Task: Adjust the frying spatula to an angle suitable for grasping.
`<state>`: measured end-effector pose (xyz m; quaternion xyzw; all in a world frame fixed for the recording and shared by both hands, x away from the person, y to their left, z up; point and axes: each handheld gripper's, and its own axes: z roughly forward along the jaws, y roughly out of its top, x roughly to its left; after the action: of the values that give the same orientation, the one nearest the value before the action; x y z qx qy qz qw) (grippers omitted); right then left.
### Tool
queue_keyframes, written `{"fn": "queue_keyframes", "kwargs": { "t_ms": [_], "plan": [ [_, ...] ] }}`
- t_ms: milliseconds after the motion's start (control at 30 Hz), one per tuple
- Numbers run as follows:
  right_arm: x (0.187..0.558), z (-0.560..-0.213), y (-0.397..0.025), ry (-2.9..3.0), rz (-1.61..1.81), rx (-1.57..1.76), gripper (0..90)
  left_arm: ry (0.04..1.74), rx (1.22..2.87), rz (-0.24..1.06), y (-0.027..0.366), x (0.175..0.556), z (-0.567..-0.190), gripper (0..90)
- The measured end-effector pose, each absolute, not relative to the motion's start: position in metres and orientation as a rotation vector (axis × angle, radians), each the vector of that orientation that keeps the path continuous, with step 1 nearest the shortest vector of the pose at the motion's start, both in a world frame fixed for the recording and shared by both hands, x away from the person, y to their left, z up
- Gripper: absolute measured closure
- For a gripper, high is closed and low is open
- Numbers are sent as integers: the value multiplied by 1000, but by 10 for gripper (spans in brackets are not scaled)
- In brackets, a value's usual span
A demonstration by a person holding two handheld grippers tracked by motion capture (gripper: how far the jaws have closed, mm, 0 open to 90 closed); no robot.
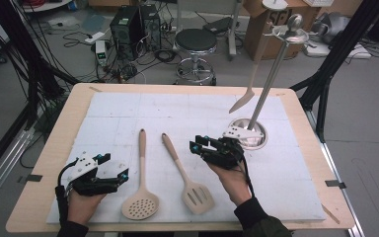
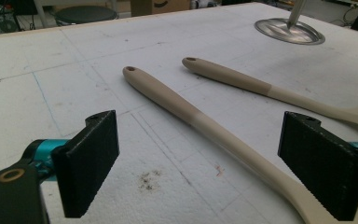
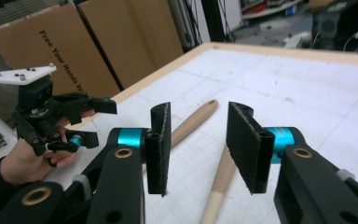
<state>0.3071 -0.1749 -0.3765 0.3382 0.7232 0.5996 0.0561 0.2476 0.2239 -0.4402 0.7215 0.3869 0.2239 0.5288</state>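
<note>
skimmer [image 1: 140,197] on foam mat [image 1: 128,111], 7 o'clock, handle toward 12 | slotted turner [image 1: 196,196] just right of it, 6 o'clock, handle toward 11 | rack base [image 1: 259,140] at 3 o'clock, hanging spatula [image 1: 243,101] behind it | left gripper [image 1: 112,167] left of skimmer | right gripper [image 1: 197,144] between turner handle and base

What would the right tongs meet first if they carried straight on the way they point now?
Most likely the handle of the slotted turner: in the right gripper view it lies in the gap between the open right tongs, just ahead and below. The skimmer handle lies slightly farther off to the side. Depth is hard to judge.
</note>
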Motion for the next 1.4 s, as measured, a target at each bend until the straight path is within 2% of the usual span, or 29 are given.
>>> {"fn": "queue_keyframes", "kwargs": {
  "t_ms": [500, 933, 1400],
  "plan": [
    [312, -388, -158, 2362, 1782, 1031, 834, 923, 1721, 534, 224, 248, -440, 130],
    [315, -394, -151, 2433, 1753, 1051, 893, 922, 1718, 537, 224, 248, -440, 130],
    [318, -403, -143, 2502, 1681, 1061, 895, 918, 1717, 539, 224, 247, -440, 130]
  ]
}}
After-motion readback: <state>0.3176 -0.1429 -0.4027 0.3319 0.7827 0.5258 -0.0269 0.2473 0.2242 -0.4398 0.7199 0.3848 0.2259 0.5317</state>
